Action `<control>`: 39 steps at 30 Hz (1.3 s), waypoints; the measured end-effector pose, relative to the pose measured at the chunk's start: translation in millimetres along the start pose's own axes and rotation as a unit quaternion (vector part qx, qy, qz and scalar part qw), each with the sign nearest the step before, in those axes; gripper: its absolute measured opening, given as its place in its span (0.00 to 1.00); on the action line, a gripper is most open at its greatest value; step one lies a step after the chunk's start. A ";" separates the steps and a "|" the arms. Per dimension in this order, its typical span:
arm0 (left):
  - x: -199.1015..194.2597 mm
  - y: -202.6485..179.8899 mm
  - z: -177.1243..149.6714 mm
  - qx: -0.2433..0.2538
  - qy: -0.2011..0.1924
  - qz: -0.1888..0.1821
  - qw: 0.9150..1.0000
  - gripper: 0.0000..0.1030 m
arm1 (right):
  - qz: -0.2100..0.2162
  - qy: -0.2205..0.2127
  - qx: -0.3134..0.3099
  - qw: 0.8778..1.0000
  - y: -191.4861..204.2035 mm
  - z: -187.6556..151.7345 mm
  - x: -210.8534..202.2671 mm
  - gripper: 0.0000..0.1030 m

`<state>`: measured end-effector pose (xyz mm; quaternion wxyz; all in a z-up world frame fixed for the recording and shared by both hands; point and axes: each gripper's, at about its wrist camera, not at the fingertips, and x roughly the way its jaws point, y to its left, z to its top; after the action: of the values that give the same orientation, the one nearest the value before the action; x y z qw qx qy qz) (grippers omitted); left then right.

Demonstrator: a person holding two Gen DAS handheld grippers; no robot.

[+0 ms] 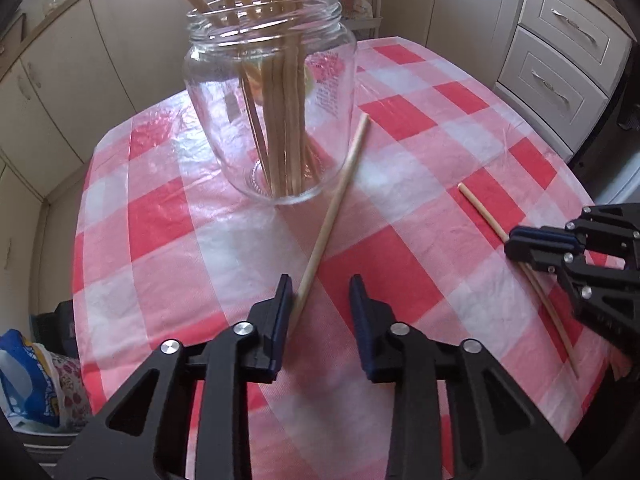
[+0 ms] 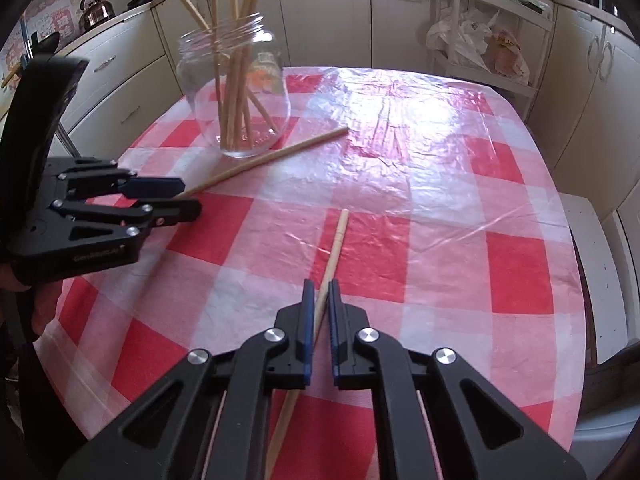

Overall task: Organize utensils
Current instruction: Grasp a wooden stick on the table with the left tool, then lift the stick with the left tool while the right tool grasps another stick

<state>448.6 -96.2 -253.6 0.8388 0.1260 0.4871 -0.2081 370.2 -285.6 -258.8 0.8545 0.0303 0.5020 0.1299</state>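
Observation:
A glass jar (image 1: 272,92) holding several wooden chopsticks stands on the red-and-white checked tablecloth (image 1: 400,248). One loose chopstick (image 1: 340,184) lies beside the jar. Its near end sits between the fingers of my left gripper (image 1: 320,284), touching only the left pad; the jaws stand apart, so the gripper is open. The right wrist view shows that gripper (image 2: 186,198) at the left, low over the cloth, with this chopstick (image 2: 272,156) running in between its tips. A second chopstick (image 2: 336,244) lies nearer the front, and my right gripper (image 2: 321,285) is shut on it. The left wrist view also shows this right gripper (image 1: 516,244).
Cream cabinets and drawers (image 1: 568,32) surround the table. A white shelf cart with plastic bags (image 2: 480,40) stands behind the table's far edge. A kettle (image 2: 94,10) sits on the counter at left. A blue bag (image 1: 28,376) lies on the floor beside the table.

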 end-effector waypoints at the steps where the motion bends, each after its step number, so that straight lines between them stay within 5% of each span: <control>1: -4.4 -2.4 -6.8 -0.001 0.005 -0.003 1.000 0.23 | 0.006 0.000 0.009 1.000 -5.4 -0.8 -1.4 0.06; 7: -33.9 -3.3 -33.9 -0.037 0.019 -0.038 0.998 0.25 | 0.014 0.012 0.013 1.000 -11.9 3.5 -1.5 0.06; 10: -33.2 -4.1 -11.4 -0.037 0.001 -0.016 0.999 0.47 | 0.005 0.019 -0.001 1.000 -5.1 6.1 -0.9 0.06; 17: 17.3 -17.8 50.9 -0.047 -0.007 0.024 0.999 0.50 | 0.010 0.023 -0.016 1.000 -5.5 7.5 1.0 0.06; 21: 24.9 -19.5 48.3 -0.059 0.001 0.025 0.998 0.05 | 0.038 0.019 0.023 0.999 -19.0 4.5 -0.2 0.06; 25: 6.1 -23.7 35.8 -0.046 -0.006 -0.007 0.999 0.05 | 0.090 0.001 0.096 0.991 -42.4 6.3 -6.2 0.06; 31: -73.7 -2.2 16.9 -0.081 -0.120 -0.044 0.989 0.05 | 0.135 -0.074 0.153 0.976 -56.3 19.0 -37.2 0.06; 35: -130.0 10.8 20.0 -0.077 -0.261 -0.054 0.961 0.05 | 0.152 -0.139 0.147 0.967 -45.8 38.1 -62.5 0.06; 39: -156.9 30.1 47.0 -0.101 -0.342 -0.048 0.933 0.05 | 0.162 -0.187 0.141 0.959 -35.5 52.3 -82.0 0.06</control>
<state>429.9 -53.6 -93.7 0.9519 -0.0615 0.1951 -0.2280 384.4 -336.4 -169.7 0.8877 0.2551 0.3352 0.1861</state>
